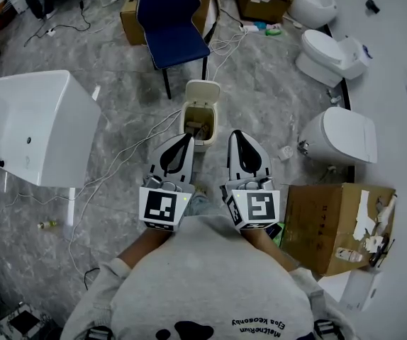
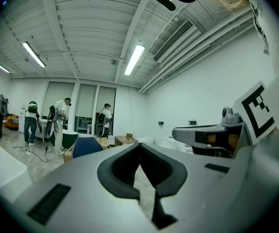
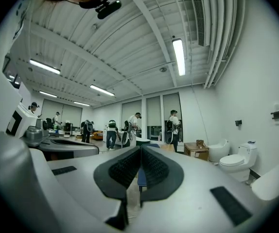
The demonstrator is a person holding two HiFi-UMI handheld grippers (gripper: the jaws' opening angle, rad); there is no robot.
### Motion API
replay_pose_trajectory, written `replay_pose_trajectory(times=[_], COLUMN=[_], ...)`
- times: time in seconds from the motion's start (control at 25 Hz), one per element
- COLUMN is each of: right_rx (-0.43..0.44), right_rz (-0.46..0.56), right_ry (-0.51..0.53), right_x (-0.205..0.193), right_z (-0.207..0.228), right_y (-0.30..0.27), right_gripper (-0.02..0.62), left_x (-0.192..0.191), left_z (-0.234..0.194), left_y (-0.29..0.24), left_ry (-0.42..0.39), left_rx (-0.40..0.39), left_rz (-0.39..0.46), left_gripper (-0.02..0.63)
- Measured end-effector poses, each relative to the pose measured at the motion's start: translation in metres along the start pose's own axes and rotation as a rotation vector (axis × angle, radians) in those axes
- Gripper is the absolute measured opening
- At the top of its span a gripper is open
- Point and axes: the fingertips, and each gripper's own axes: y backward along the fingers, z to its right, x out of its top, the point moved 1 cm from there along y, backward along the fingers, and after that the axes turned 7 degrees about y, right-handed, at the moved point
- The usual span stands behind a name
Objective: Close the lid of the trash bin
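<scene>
A small cream trash bin [image 1: 198, 124] stands on the floor just beyond my grippers, its lid [image 1: 202, 92] tipped up and back and rubbish showing inside. My left gripper [image 1: 186, 142] is held level and shut, its tip close to the bin's left side in the head view. My right gripper [image 1: 236, 136] is level and shut too, to the right of the bin. Neither holds anything. In the left gripper view the left gripper [image 2: 140, 148] has its pads together; in the right gripper view the right gripper [image 3: 140, 152] likewise. The bin is hidden in both gripper views.
A blue chair [image 1: 171, 23] stands behind the bin. A large white tub [image 1: 37, 126] is at the left. White toilets [image 1: 337, 137] and a cardboard box [image 1: 335, 225] lie to the right. Cables [image 1: 129, 154] trail over the floor. Several people [image 3: 127, 130] stand far off.
</scene>
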Motion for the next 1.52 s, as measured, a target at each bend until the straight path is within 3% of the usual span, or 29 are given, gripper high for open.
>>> replay_pose_trajectory(times=[0.2,0.36,0.52,0.64,0.84,1.04,1.2,1.36,1.52], right_rx=[0.033,0.058,0.083,0.096,0.098,0.073,0.050,0.021,-0.002], right_rz=[0.006,0.012,0.008,-0.005,-0.033,-0.047,-0.051,-0.053,-0.055], right_ry=[0.001,0.007,0.004,-0.008,-0.020,-0.022,-0.018,-0.013,-0.008], right_x=[-0.004,-0.006,-0.009,-0.013,-0.021,-0.025,-0.023,-0.019,-0.019], right_z=[0.029,0.042,0.046,0.045,0.044,0.046,0.045,0.043,0.042], right_y=[-0.041,-0.070,-0.091,-0.101,-0.117,-0.138,-0.159,-0.180,-0.197], right_gripper=[0.034,0.034,0.034,0.034,0.034,0.034,0.034,0.034,0.034], left_x=[0.006,0.006,0.004,0.008,0.004,-0.004,0.001,0.010,0.010], left_z=[-0.011,-0.022,-0.033,-0.042,-0.057,-0.071,-0.089,-0.104,-0.115], left_y=[-0.046,-0.072,-0.087,-0.095,-0.103,-0.119,-0.138,-0.158,-0.173], left_ry=[0.018,0.011,0.017,0.037,0.045,0.029,0.024,0.036,0.020], left_rx=[0.031,0.049,0.067,0.082,0.087,0.049,0.010,-0.031,-0.073], left_rz=[0.046,0.020,0.015,0.061,0.028,-0.064,-0.071,-0.023,-0.059], left_gripper=[0.020,0.020,0.020,0.020,0.020,0.020,0.020,0.020,0.020])
